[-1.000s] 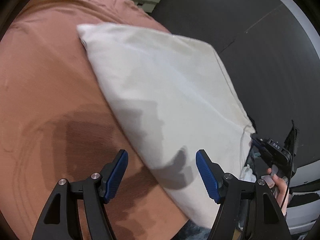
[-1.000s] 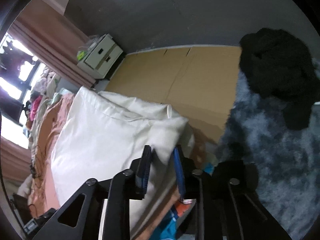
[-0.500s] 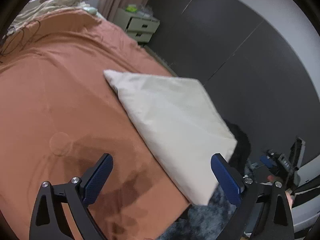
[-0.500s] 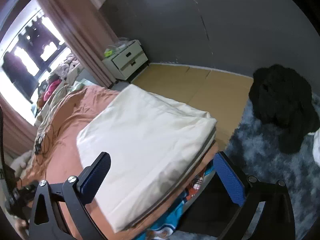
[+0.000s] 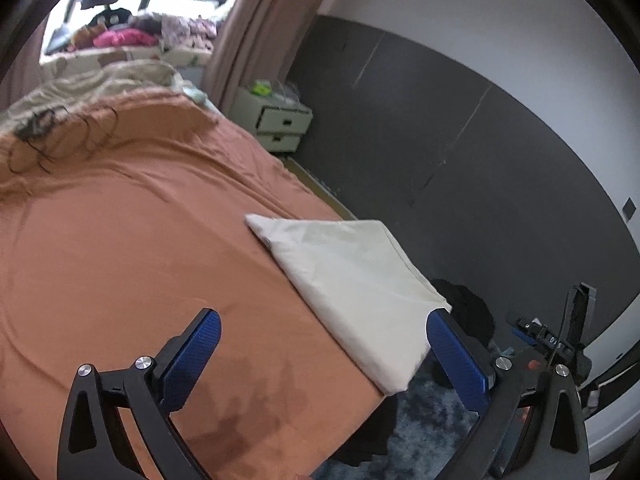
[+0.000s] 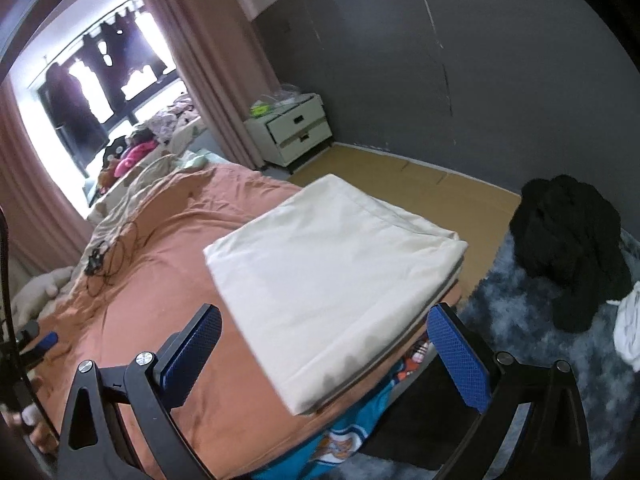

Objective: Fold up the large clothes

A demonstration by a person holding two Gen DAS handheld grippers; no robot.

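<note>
A cream cloth [image 5: 352, 280], folded into a thick rectangle, lies flat at the foot corner of the rust-orange bed [image 5: 120, 240]. My left gripper [image 5: 322, 320] hovers well above and short of it, its jaws still opening, with nothing between the blue pads. In the right wrist view the same folded cloth [image 6: 332, 264] rests on the bed [image 6: 160, 300] near its edge. My right gripper [image 6: 326, 316] stands wide open above it and holds nothing. Neither gripper touches the fabric.
A white nightstand [image 6: 292, 128] stands by the curtain and dark wall. A black garment heap [image 6: 568, 232] lies on the blue-grey rug [image 6: 540, 360]. Black cables [image 5: 48, 136] lie at the bed's head end. Teal printed fabric [image 6: 352, 432] hangs below the bed's edge.
Both grippers rose and drew back from the folded cloth. The right one let go of the cloth's corner and opened wide. The left one opened wider.
</note>
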